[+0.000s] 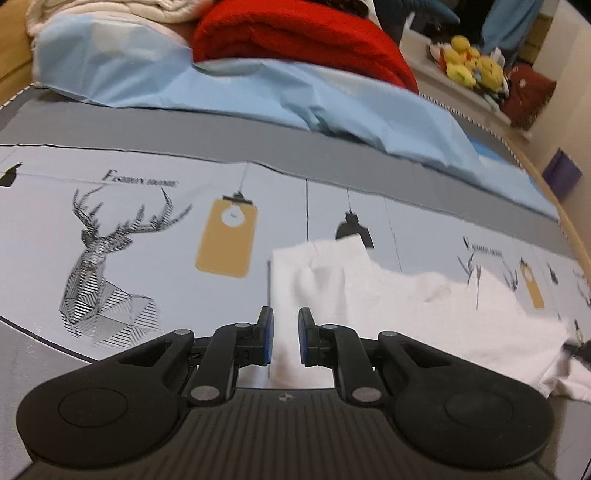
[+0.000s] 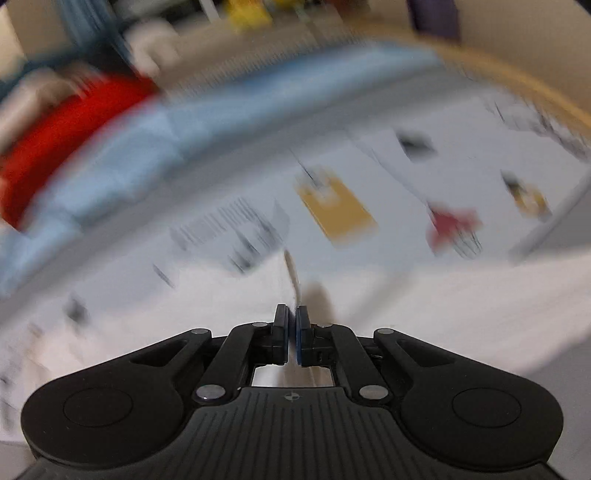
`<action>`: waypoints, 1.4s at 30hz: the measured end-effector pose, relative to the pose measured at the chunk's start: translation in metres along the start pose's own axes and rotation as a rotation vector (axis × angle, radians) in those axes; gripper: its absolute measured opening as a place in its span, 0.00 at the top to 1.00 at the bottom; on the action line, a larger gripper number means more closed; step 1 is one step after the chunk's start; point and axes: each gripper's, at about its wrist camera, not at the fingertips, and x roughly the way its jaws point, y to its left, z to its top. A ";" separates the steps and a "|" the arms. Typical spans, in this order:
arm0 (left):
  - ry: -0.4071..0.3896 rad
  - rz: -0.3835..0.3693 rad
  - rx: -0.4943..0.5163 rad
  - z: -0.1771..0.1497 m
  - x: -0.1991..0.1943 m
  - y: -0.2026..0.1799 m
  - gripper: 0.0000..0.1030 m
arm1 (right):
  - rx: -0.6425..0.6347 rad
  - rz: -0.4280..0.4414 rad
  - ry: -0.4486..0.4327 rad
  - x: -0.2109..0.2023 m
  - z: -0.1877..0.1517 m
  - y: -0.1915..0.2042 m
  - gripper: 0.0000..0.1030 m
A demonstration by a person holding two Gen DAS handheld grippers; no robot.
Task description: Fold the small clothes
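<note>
- Two grippers over a printed bedsheet: left gripper has its jaws apart, empty, with the white garment spread just ahead and to its right.
- Right gripper is pinched closed on a fold of that white garment.
- Beyond the left gripper lie a blue sheet and red blanket.
- Right wrist view is heavily blurred.

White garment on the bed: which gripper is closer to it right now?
Right. The right gripper is shut on a fold of the white garment; the left gripper hovers open at its left edge, gripping nothing.
</note>
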 end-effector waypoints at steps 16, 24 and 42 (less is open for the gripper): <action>0.328 -0.003 0.082 -0.050 0.077 -0.011 0.98 | -0.083 0.009 0.209 0.035 -0.021 -0.006 0.88; 0.082 -0.043 -0.117 -0.001 0.065 0.012 0.81 | -0.099 -0.040 0.202 0.038 -0.027 -0.011 0.84; -0.109 0.024 -0.253 0.026 0.098 0.083 1.00 | -0.142 -0.009 0.145 0.030 -0.020 0.016 0.82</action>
